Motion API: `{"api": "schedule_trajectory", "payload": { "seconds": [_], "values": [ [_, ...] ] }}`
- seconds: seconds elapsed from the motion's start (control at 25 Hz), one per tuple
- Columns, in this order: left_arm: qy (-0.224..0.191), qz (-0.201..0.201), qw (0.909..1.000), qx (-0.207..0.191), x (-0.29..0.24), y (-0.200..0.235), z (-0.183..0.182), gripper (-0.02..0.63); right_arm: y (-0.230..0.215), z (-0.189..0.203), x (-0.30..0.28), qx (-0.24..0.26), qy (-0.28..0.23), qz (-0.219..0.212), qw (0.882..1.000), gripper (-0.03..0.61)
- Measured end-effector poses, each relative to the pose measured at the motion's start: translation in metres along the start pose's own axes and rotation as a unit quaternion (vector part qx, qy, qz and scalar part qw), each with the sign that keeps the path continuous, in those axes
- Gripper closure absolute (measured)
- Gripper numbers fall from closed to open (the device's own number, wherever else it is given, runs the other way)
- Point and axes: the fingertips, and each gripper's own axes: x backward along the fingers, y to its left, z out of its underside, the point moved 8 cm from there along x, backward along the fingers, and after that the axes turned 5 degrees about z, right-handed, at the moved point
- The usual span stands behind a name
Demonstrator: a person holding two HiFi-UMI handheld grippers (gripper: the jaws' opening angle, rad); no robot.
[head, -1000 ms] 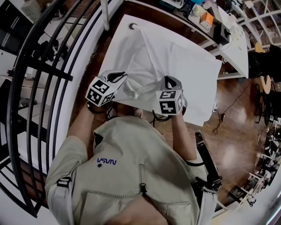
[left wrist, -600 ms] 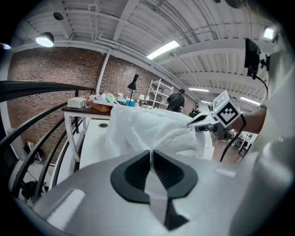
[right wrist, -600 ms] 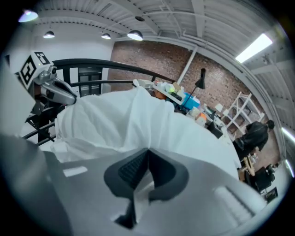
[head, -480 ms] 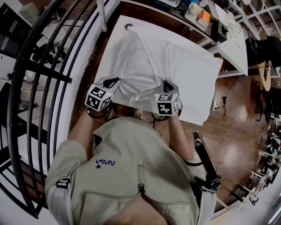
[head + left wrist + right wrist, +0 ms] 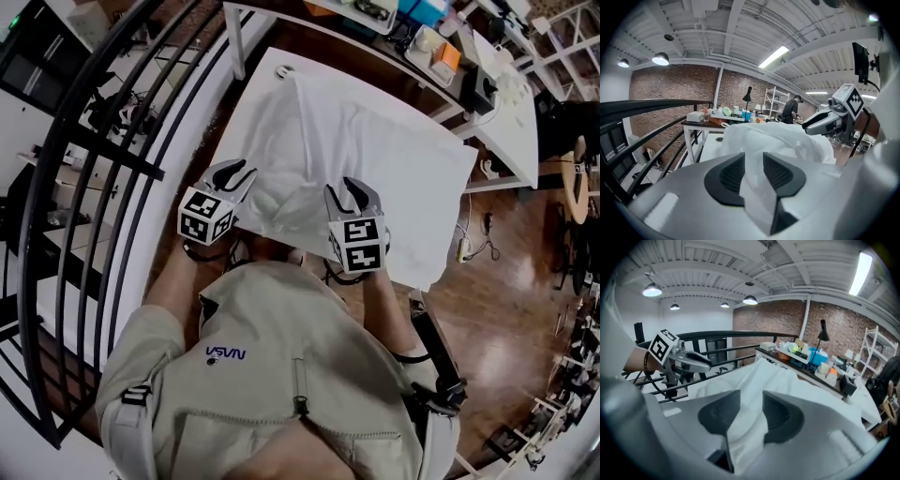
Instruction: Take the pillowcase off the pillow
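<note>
At the near edge of the desk (image 5: 427,192), the left gripper (image 5: 238,172) and right gripper (image 5: 347,190) had just been opening their jaws partway, the bunched pillowcase (image 5: 305,155) lying slack between them, probably released for a fresh hold

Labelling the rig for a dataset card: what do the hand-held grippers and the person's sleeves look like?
The left hand-held gripper and right hand-held gripper are grey, with black ribbed pads and black-and-white marker cubes. Short beige sleeves.
</note>
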Motion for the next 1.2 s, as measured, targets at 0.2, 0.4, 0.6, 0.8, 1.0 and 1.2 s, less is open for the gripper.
{"api": "schedule_trajectory", "payload": {
  "seconds": [0.2,0.4,0.6,0.8,1.0,1.2],
  "values": [
    [-0.008,-0.043,0.999,-0.013,-0.018,-0.002,-0.028,0.449,-0.017,-0.024,-0.005,0.004,-0.044,-0.022,0.999,0.43],
    [-0.001,-0.075,0.9969,-0.023,-0.039,-0.004,-0.042,0.446,-0.029,-0.047,-0.017,0.016,-0.066,-0.033,0.997,0.43],
    [0.005,-0.071,0.9972,-0.02,-0.055,0.011,-0.05,0.446,-0.027,-0.067,-0.041,0.023,-0.058,-0.036,0.997,0.43],
    [0.012,-0.034,0.9993,0.012,-0.08,0.045,-0.055,0.43,-0.019,-0.094,-0.074,0.033,-0.027,-0.014,0.999,0.43],
    [0.032,0.038,0.9982,0.035,-0.117,0.061,-0.06,0.364,-0.021,-0.107,-0.112,0.036,0.021,0.016,0.999,0.43],
    [0.071,0.082,0.9925,0.055,-0.146,0.064,-0.051,0.351,-0.014,-0.11,-0.141,0.045,0.062,0.008,0.997,0.43]
  ]
}}
